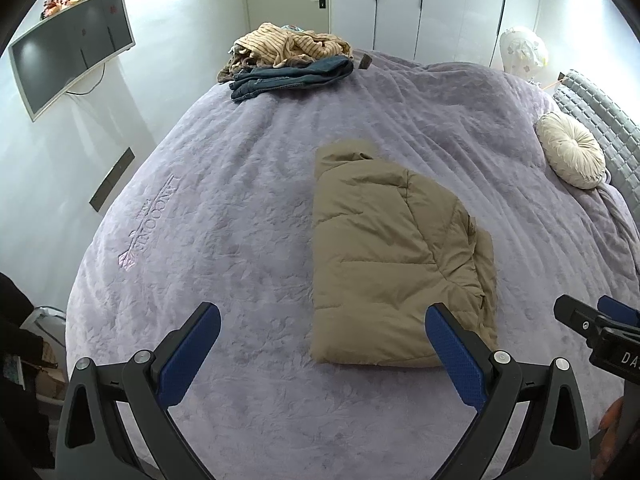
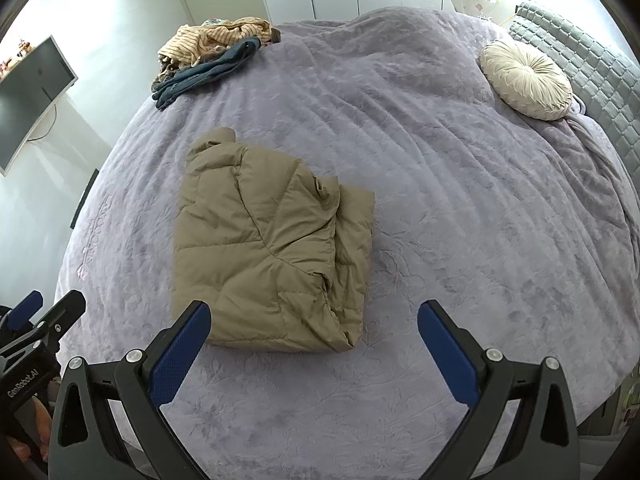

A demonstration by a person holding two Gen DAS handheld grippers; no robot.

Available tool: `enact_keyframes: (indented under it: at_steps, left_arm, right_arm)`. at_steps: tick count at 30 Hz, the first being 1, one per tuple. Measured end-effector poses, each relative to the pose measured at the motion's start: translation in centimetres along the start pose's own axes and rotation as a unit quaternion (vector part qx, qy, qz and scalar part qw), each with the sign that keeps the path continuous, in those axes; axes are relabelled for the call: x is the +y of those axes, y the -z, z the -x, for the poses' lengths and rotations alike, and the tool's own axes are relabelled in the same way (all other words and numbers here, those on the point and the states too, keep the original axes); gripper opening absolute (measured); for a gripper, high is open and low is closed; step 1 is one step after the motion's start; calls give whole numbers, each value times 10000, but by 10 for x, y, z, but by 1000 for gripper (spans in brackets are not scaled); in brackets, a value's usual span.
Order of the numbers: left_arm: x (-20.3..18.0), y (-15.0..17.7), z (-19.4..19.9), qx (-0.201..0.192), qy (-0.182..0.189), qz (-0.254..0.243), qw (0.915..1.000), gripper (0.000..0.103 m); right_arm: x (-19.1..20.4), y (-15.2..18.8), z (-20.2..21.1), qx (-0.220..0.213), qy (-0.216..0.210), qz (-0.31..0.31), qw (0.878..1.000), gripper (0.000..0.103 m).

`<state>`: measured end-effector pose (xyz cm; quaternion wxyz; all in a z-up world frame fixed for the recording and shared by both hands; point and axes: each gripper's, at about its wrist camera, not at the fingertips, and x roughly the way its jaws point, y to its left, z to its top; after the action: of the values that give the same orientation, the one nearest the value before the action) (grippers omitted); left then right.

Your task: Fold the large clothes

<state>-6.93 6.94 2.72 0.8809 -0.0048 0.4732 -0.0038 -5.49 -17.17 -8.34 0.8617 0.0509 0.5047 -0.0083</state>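
Note:
A tan puffer jacket (image 1: 394, 256) lies folded into a long rectangle on the purple bedspread (image 1: 224, 216), collar end away from me. It also shows in the right wrist view (image 2: 264, 248). My left gripper (image 1: 322, 334) is open and empty, held above the bedspread at the jacket's near left corner. My right gripper (image 2: 314, 330) is open and empty, above the jacket's near edge. The right gripper shows at the right edge of the left wrist view (image 1: 596, 320); the left gripper shows at the left edge of the right wrist view (image 2: 44, 316).
A pile of clothes, striped tan tops on dark jeans (image 1: 290, 60), sits at the far left of the bed (image 2: 208, 56). A round cream cushion (image 2: 526, 80) lies by the grey quilted headboard (image 2: 592, 60). A wall TV (image 1: 68, 52) and white wardrobe doors (image 1: 420, 0) stand beyond.

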Motion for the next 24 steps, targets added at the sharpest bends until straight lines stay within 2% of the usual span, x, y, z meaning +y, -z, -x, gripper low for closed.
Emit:
enact_keyframes:
  at_steps: [24]
  left_arm:
    - [0,-2,0,9,-2,27,10000,102]
  right_arm:
    - [-2,-1,0,2,0,4,10000,103]
